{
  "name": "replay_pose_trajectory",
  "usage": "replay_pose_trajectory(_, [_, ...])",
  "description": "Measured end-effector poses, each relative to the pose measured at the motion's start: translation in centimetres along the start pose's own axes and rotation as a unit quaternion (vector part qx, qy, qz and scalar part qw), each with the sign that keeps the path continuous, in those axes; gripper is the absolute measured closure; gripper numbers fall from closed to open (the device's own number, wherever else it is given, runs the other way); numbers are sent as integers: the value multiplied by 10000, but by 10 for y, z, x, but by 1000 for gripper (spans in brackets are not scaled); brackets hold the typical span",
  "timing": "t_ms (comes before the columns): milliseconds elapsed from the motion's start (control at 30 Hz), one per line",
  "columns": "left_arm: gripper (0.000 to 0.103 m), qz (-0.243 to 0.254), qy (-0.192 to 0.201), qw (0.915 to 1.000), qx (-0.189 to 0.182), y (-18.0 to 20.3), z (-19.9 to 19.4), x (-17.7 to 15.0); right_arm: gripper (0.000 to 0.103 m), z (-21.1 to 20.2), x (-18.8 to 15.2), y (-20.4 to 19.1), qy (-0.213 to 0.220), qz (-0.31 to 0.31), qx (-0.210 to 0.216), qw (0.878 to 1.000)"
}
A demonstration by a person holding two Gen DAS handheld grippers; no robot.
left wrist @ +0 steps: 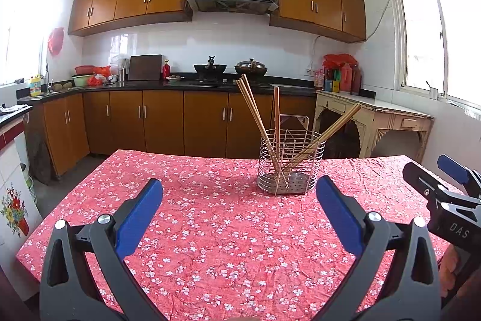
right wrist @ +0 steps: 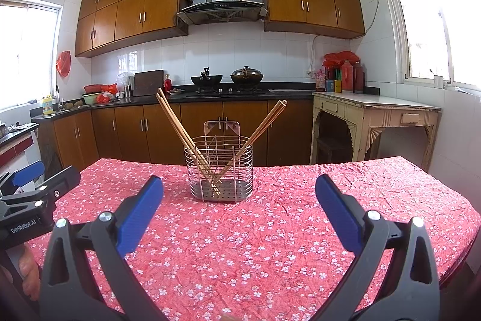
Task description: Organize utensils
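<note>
My left gripper (left wrist: 239,194) stands wide, nothing between its blue pads, and my right gripper (right wrist: 239,191) is spread just as wide and also holds nothing. Both hang above the near part of the table (right wrist: 270,245), where the red flowered cloth is bare and gives free room on all sides. In the right view the other gripper's body enters at 9 o'clock, cut by the frame. The wire holder (right wrist: 219,169) stands upright toward 12 o'clock, near the far table edge, well apart from both tools. The chopsticks (right wrist: 177,128) lean in it, some to 11 o'clock, some to 1 o'clock; their lower ends are hard to count behind the wires. Beyond are dark floor and the kitchen cabinets (right wrist: 195,131).
</note>
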State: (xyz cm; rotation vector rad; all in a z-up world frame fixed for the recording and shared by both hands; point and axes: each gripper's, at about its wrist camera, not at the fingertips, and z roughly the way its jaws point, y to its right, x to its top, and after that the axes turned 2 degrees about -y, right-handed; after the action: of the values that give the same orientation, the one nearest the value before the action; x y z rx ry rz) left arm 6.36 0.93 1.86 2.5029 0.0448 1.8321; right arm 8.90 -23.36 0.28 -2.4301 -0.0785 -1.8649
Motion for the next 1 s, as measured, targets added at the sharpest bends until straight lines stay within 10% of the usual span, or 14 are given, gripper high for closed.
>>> replay_pose_trajectory(1000, [2,-8,-35,10000,-44,4,2,-3,4,0,-1,1,-8,7,19,10000])
